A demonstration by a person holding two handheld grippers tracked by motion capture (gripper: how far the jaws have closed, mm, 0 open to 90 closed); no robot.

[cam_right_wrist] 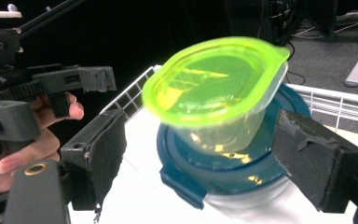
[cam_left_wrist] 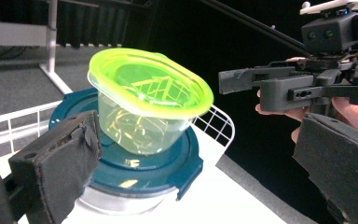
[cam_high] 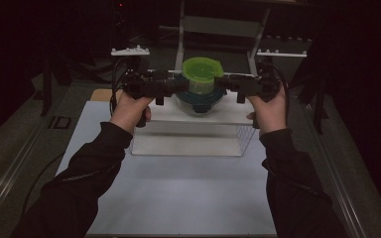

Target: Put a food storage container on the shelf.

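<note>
A small clear tub with a neon green lid (cam_high: 202, 69) (cam_left_wrist: 149, 88) (cam_right_wrist: 214, 81) rests on a larger clear container with a dark teal clip lid (cam_high: 201, 100) (cam_left_wrist: 140, 175) (cam_right_wrist: 228, 175). Both stand on a white raised shelf (cam_high: 193, 116). My left gripper (cam_high: 178, 87) (cam_left_wrist: 198, 140) is just left of the stack, jaws open, the tub beyond them and untouched. My right gripper (cam_high: 224, 83) (cam_right_wrist: 203, 140) faces it from the right, also open and apart from the tub. Each gripper view also shows the other gripper (cam_left_wrist: 261, 86) (cam_right_wrist: 74, 79) opposite.
The shelf has a white wire edge (cam_left_wrist: 216, 119) (cam_right_wrist: 335, 105) and stands on a white table mat (cam_high: 178, 193). Behind it rise grey frame legs (cam_high: 180, 34) and two white pegged bars (cam_high: 130, 50). Dark surroundings lie beyond the table.
</note>
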